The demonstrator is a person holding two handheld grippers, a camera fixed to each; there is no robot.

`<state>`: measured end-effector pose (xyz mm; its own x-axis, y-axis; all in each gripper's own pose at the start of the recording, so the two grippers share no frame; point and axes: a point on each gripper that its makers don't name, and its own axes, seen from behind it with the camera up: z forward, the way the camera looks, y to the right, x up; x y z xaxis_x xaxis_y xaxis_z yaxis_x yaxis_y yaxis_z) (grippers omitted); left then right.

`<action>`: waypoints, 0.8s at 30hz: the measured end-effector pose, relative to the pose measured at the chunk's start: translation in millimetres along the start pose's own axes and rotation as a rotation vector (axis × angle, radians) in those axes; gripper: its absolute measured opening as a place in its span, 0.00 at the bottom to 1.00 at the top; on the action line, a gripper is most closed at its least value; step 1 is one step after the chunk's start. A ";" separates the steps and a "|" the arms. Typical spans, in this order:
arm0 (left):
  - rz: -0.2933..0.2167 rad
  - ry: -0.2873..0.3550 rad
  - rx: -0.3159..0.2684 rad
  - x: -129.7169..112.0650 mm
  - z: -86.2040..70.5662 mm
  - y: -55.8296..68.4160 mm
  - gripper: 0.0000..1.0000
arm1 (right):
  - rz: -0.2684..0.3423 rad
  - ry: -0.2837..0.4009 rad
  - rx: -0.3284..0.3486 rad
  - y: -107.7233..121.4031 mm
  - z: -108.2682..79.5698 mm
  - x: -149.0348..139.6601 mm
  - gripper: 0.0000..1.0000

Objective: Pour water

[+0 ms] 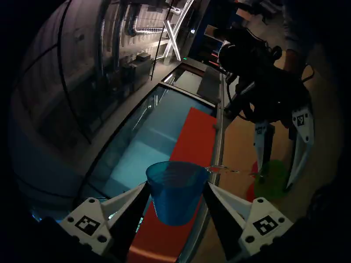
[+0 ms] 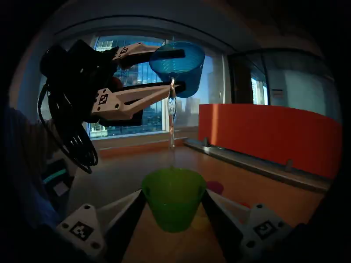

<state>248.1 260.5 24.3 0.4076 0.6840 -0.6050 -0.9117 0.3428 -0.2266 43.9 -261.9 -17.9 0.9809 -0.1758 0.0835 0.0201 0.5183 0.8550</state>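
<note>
Pour in progress: your left tongs (image 1: pixel 177 187) clamp the tilted blue cup (image 1: pixel 177 199), water (image 2: pixel 170 131) streams into the green cup (image 2: pixel 173 204) gripped by your right tongs (image 2: pixel 173 195); next, level off before overflow.

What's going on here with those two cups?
Water is being poured from one cup to the other. The left gripper clamps a blue cup, held high and tipped over. A thin stream of water runs from its rim down into a green cup, which the right gripper holds upright below. How full the green cup is can't be told.
</note>
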 end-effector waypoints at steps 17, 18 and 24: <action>0.075 0.008 -0.002 6.3 -3.7 0.0 0.84 | -0.005 0.009 -0.001 -0.8 0.4 4.4 0.90; 0.081 0.008 -0.001 6.6 -3.8 0.0 0.84 | -0.005 0.010 -0.001 -0.9 0.4 4.7 0.90; 0.108 0.007 0.001 7.3 -4.7 0.7 0.84 | -0.006 0.011 -0.001 -1.7 0.2 5.4 0.90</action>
<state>250.2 262.7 16.1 0.3066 0.7122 -0.6315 -0.9502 0.2683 -0.1587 49.1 -263.8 -18.7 0.9829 -0.1695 0.0724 0.0264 0.5182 0.8549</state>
